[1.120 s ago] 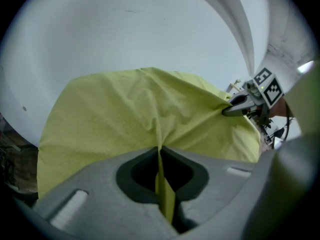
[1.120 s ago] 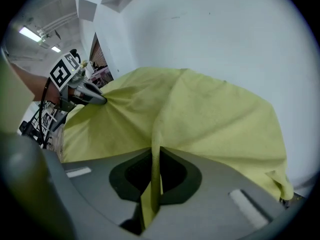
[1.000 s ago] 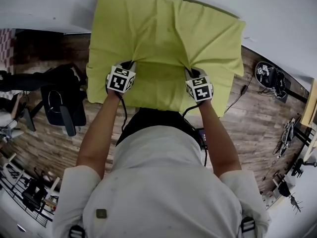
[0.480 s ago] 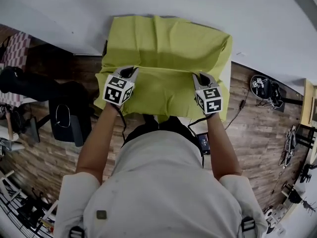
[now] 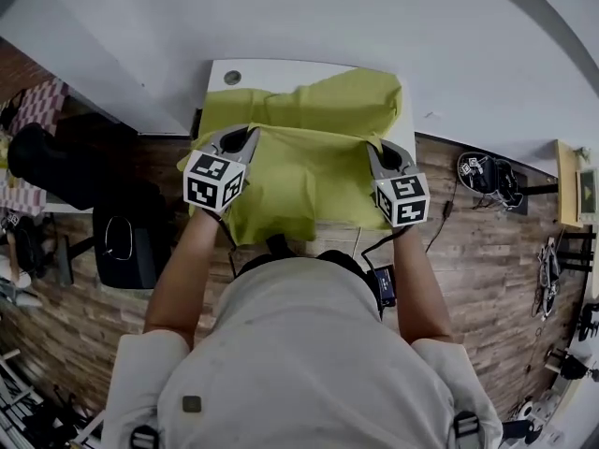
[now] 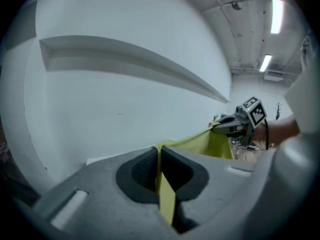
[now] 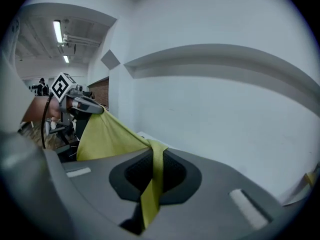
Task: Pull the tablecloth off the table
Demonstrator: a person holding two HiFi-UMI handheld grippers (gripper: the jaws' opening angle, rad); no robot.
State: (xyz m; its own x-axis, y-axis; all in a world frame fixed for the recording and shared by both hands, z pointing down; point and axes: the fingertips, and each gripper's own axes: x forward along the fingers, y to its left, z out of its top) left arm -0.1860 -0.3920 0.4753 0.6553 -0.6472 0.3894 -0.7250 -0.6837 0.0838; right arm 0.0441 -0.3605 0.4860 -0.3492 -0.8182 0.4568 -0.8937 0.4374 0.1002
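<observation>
**Two pinches, one taut edge: tablecloth partly off the table**

At the far left a black chair point(image 5: 122, 241) stands on the wood floor point(image 5: 487, 251), off to the side of the table. Next comes the left gripper point(image 5: 239, 138), its jaws pressed together on a thin fold of the yellow-green tablecloth point(image 5: 309, 171). In the left gripper view a narrow strip of fabric runs down between the pads, so the hold is on the edge rather than on a bunched handful. Pinching near that end, I judge, gives the person control of that side of the sheet.

Between the two tools the cloth stretches in a fairly straight line and hangs below it toward the person's body. Its far part lies rumpled on the white table point(image 5: 281, 71), which is set against the wall point(image 5: 309, 17). The table's back strip shows bare — so the job looks roughly half done, with the rest of the fabric not yet drawn over the near edge.

To the right, the right gripper point(image 5: 386, 152) is clamped on the other end of the same edge, a strip of fabric caught between its pads. Holding both tools level and well apart probably keeps the sheet spread, so it slides evenly instead of twisting. Farther right, some dark gear point(image 5: 489, 171) lies on the floor, well apart from the cloth.
</observation>
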